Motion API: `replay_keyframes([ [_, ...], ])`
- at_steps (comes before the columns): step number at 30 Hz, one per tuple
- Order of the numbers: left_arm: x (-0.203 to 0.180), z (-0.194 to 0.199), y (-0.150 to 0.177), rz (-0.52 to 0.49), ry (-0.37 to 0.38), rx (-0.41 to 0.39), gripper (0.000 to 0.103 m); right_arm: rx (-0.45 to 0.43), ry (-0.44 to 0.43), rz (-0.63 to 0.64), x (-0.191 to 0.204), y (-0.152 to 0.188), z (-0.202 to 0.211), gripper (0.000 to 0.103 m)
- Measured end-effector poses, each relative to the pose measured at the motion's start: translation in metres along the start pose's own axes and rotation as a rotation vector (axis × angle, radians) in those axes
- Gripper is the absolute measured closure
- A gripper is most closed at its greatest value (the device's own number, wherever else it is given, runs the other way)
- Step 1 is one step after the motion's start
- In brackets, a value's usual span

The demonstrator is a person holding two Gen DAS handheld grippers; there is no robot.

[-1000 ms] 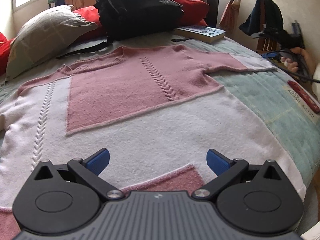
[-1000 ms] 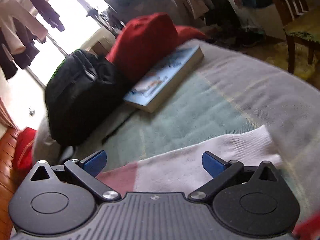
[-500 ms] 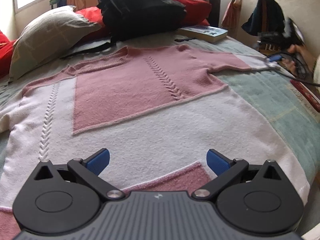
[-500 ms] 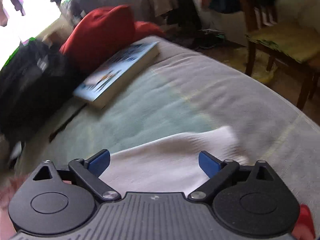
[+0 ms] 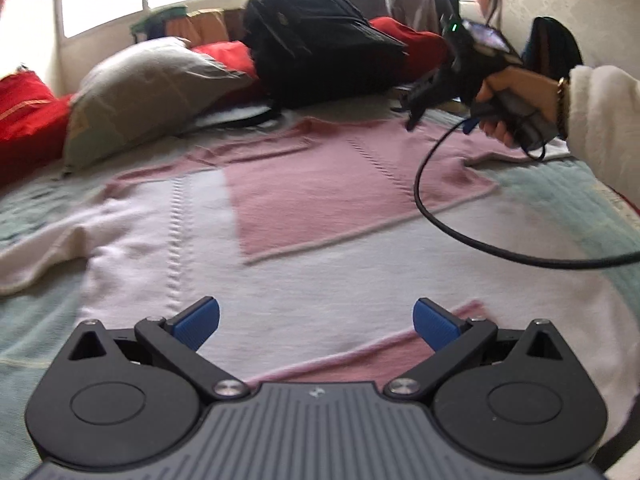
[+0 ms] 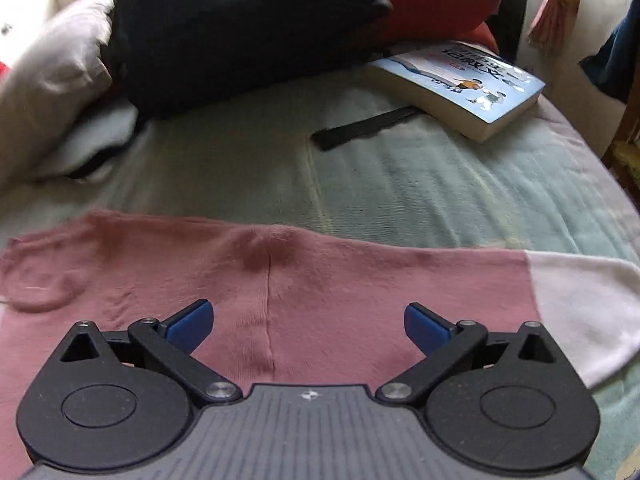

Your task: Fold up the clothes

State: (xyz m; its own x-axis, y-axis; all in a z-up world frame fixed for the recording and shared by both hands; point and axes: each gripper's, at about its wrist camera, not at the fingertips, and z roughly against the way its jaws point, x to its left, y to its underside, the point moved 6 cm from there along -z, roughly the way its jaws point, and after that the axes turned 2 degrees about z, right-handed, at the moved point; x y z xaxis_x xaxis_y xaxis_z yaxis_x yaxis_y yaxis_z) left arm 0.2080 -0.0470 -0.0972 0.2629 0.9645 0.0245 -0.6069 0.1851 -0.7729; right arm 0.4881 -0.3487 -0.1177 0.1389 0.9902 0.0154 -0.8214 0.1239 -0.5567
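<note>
A pink and white knit sweater point(image 5: 320, 208) lies flat, front up, on the bed's green quilt point(image 5: 560, 200). My left gripper point(image 5: 316, 320) hovers open over its white lower part near the hem, nothing between the blue pads. My right gripper point(image 6: 308, 322) is over the pink upper sleeve point(image 6: 320, 280) near the shoulder seam. Its jaws are opening, with nothing between them, and the white cuff point(image 6: 580, 300) lies to its right. In the left wrist view a hand point(image 5: 504, 92) in a white sleeve holds that gripper above the sweater's far right shoulder.
A black backpack point(image 5: 320, 48), a grey pillow point(image 5: 148, 92) and red cushions point(image 5: 24, 112) line the head of the bed. A thick book point(image 6: 460, 84) and a black strap point(image 6: 360, 132) lie beyond the sleeve. A black cable point(image 5: 460, 232) hangs across the sweater's right side.
My right gripper swung left from the white cuff to the pink upper sleeve and now shows in the left wrist view. My left gripper shifted slightly across the hem.
</note>
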Motion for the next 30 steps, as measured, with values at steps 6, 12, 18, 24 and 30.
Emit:
replay_keyframes([
  [6, 0.021, -0.008, 0.008, 0.029, -0.007, 0.011, 0.001, -0.043, 0.055, -0.053, -0.006, -0.020, -0.038, 0.000],
  [12, 0.020, -0.007, 0.012, 0.025, -0.004, 0.016, 0.001, -0.050, -0.001, -0.029, -0.009, -0.027, -0.027, 0.000],
  [18, 0.009, 0.007, 0.011, -0.011, 0.001, -0.009, 0.001, -0.149, -0.177, 0.158, 0.009, 0.014, 0.046, 0.000],
  [24, -0.006, 0.016, 0.011, -0.037, 0.012, -0.017, 0.001, -0.158, -0.291, 0.271, 0.012, 0.074, 0.050, 0.000],
  [30, -0.010, 0.020, 0.018, -0.051, 0.008, 0.015, 0.001, -0.224, -0.256, 0.361, -0.002, 0.097, 0.052, 0.000],
])
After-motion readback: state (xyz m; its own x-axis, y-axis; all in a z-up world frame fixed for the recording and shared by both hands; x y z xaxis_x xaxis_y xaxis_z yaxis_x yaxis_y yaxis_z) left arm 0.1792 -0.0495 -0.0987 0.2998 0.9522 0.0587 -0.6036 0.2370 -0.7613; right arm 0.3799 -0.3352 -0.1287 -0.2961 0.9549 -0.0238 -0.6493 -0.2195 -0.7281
